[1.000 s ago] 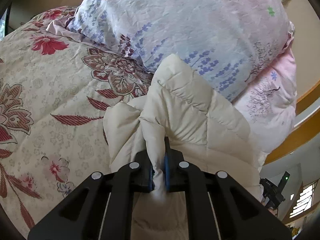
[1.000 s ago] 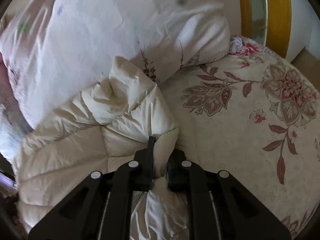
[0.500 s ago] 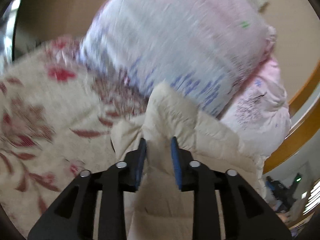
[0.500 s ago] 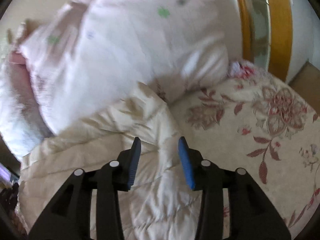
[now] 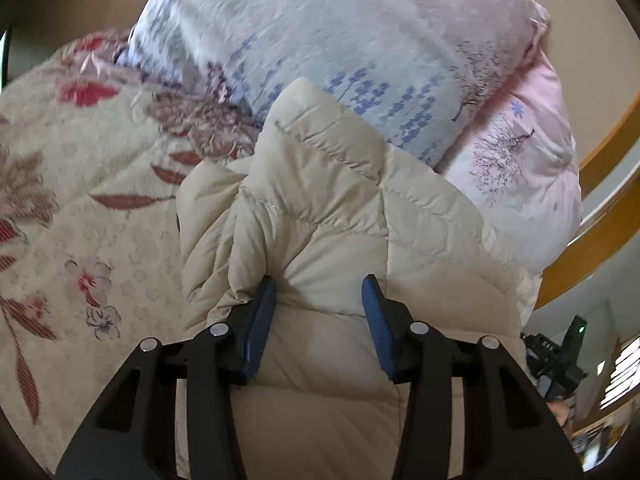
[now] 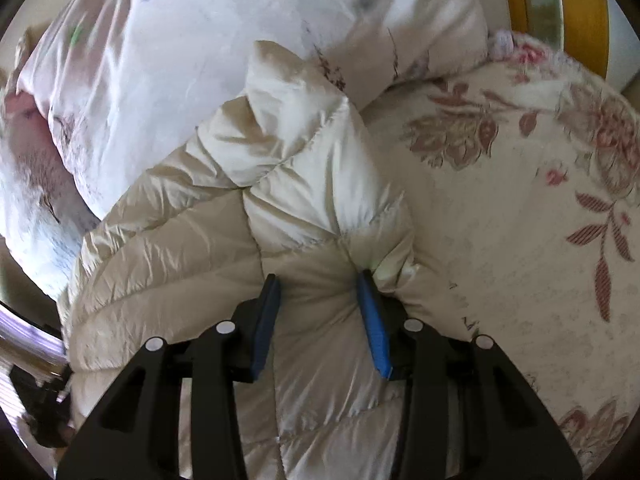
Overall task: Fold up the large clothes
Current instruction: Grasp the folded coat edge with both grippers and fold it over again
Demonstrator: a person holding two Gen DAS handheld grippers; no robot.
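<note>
Cream quilted puffer jacket [image 5: 332,216], folded and bunched, lying on floral bedspread against pillows

Cream quilted jacket [image 5: 320,216], shiny pale beige in the right wrist view [image 6: 256,240]. Beige bedspread [image 5: 80,184] printed with red and maroon flowers and striped leaves. White pillow [image 5: 340,32] with purple flower sprigs and one green mark; pink pillow [image 5: 520,160] with dark branch print. Black grippers, blue pads [image 5: 260,320]. Orange-brown wooden frame [image 5: 600,232].
</note>
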